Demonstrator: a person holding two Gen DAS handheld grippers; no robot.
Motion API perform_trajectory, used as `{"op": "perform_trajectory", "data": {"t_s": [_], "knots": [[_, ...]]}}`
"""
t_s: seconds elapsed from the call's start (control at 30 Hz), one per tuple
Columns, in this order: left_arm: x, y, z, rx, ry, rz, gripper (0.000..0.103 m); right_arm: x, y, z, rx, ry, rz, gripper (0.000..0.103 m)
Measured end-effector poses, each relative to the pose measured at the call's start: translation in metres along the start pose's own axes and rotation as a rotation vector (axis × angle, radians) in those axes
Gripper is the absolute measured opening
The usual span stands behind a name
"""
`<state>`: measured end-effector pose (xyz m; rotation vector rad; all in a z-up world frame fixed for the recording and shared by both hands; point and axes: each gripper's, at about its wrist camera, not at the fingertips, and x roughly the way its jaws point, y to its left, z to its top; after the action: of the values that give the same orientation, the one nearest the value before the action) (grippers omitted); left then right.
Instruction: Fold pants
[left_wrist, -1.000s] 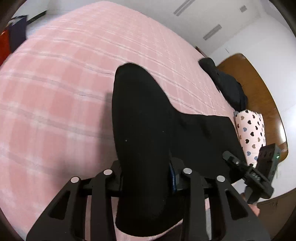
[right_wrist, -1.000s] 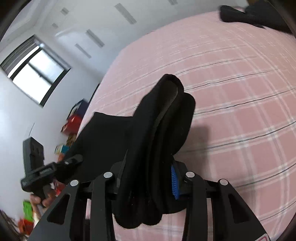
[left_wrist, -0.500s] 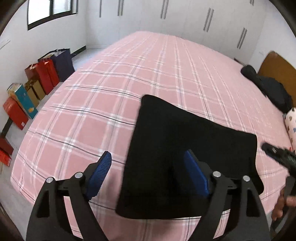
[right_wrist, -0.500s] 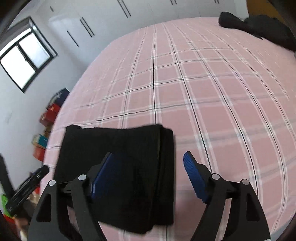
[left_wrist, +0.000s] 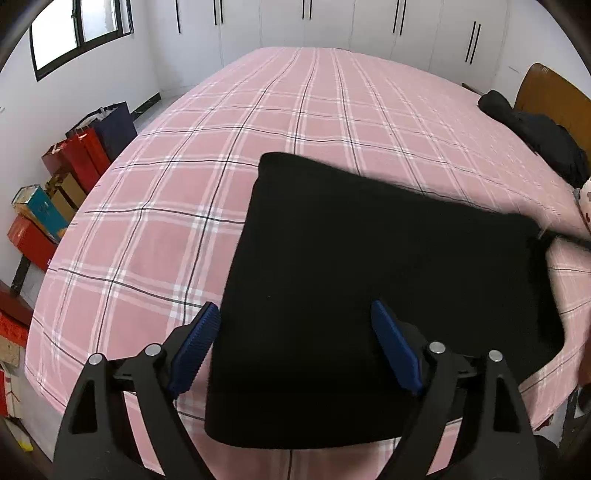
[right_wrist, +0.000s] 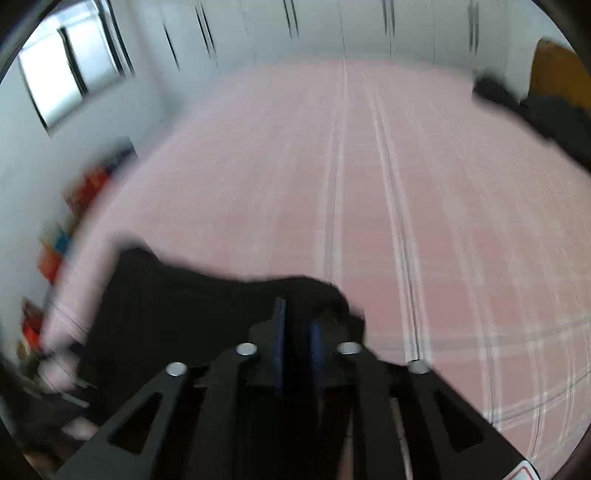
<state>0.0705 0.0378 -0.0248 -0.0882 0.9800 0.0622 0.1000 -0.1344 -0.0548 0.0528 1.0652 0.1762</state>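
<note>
Two claws over folded pants (left_wrist: 369, 280): left claw (left_wrist: 295, 343) wide, empty; right claw (right_wrist: 297, 332) near-closed, blurred, grip unclear.

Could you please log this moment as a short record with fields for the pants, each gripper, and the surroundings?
pants: black pants folded into a flat rectangle on the pink plaid bed
left gripper: left gripper open, jaws wide, above the pants' near edge
right gripper: right gripper jaws nearly together at the pants' edge; view blurred, grip unclear
surroundings: dark clothing pile by the headboard; bags and boxes on the floor
</note>
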Motion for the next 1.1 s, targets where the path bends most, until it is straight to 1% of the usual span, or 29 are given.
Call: {"op": "perform_trajectory", "data": {"t_s": [0.03,0.07,0.1,0.13,0.17,0.23,0.3,0.4,0.43,0.47,0.53,0.57,0.67,0.7,0.73,0.8,0.83,0.87,0.9,0.97,1.0,1.03,1.1], "knots": [[0.001,0.0,0.0,0.001,0.004,-0.002,0.084,0.013,-0.006,-0.006,0.031,0.049,0.003,0.02],[0.0,0.0,-0.001,0.001,0.006,-0.003,0.084,0.005,-0.01,-0.013,0.082,0.016,0.043,0.023],[0.001,0.001,-0.002,0.004,0.008,-0.003,0.084,-0.007,-0.011,-0.017,0.108,-0.015,0.075,0.028],[0.0,0.0,-0.003,0.008,0.01,-0.001,0.084,-0.02,-0.012,-0.021,0.129,-0.039,0.104,0.045],[0.0,0.0,-0.004,0.009,0.011,0.005,0.084,-0.034,-0.013,-0.028,0.154,-0.062,0.124,0.055],[0.0,-0.001,-0.003,0.01,0.011,0.007,0.084,-0.047,-0.012,-0.04,0.158,-0.065,0.158,0.054],[0.0,-0.002,-0.004,0.015,0.01,0.009,0.084,-0.048,-0.008,-0.058,0.164,-0.008,0.18,0.054],[-0.001,-0.003,-0.008,0.025,0.008,0.022,0.085,-0.032,-0.007,-0.078,0.184,0.066,0.194,0.054],[-0.002,-0.004,-0.009,0.027,0.007,0.023,0.085,-0.027,-0.005,-0.084,0.187,0.086,0.201,0.052],[-0.003,-0.004,-0.01,0.028,0.006,0.022,0.085,-0.025,-0.001,-0.086,0.174,0.1,0.19,0.044],[-0.005,-0.005,-0.012,0.035,0.002,0.023,0.085,-0.031,0.009,-0.082,0.125,0.072,0.16,0.018],[-0.008,-0.005,-0.012,0.037,-0.005,0.018,0.085,-0.038,0.014,-0.079,0.109,0.057,0.152,0.016],[-0.018,-0.001,-0.014,0.026,-0.038,0.0,0.085,-0.068,0.016,-0.07,0.093,-0.027,0.162,0.015],[-0.021,0.0,-0.015,0.018,-0.048,-0.003,0.088,-0.07,0.013,-0.072,0.096,-0.029,0.162,0.015],[-0.022,0.001,-0.015,0.011,-0.052,-0.004,0.089,-0.065,0.01,-0.075,0.096,-0.012,0.156,0.015],[-0.018,0.001,-0.015,0.01,-0.04,0.001,0.089,-0.03,0.007,-0.086,0.079,0.094,0.095,0.021],[-0.017,0.0,-0.015,0.014,-0.033,0.004,0.089,-0.02,0.0,-0.087,0.12,0.14,0.119,0.022],[-0.015,-0.001,-0.015,0.018,-0.029,0.008,0.089,-0.028,-0.004,-0.083,0.155,0.108,0.149,0.023],[-0.015,-0.001,-0.016,0.02,-0.027,0.012,0.089,-0.036,-0.006,-0.08,0.167,0.076,0.149,0.023],[-0.014,-0.002,-0.017,0.023,-0.027,0.016,0.089,-0.059,-0.005,-0.073,0.177,-0.004,0.113,0.024],[-0.013,-0.002,-0.017,0.022,-0.024,0.018,0.089,-0.068,-0.002,-0.069,0.175,-0.034,0.122,0.023],[-0.012,-0.002,-0.017,0.022,-0.019,0.02,0.089,-0.074,0.002,-0.063,0.163,-0.056,0.137,0.023],[-0.01,-0.004,-0.017,0.026,-0.01,0.025,0.089,-0.077,0.021,-0.048,0.09,-0.085,0.146,0.02]]}}
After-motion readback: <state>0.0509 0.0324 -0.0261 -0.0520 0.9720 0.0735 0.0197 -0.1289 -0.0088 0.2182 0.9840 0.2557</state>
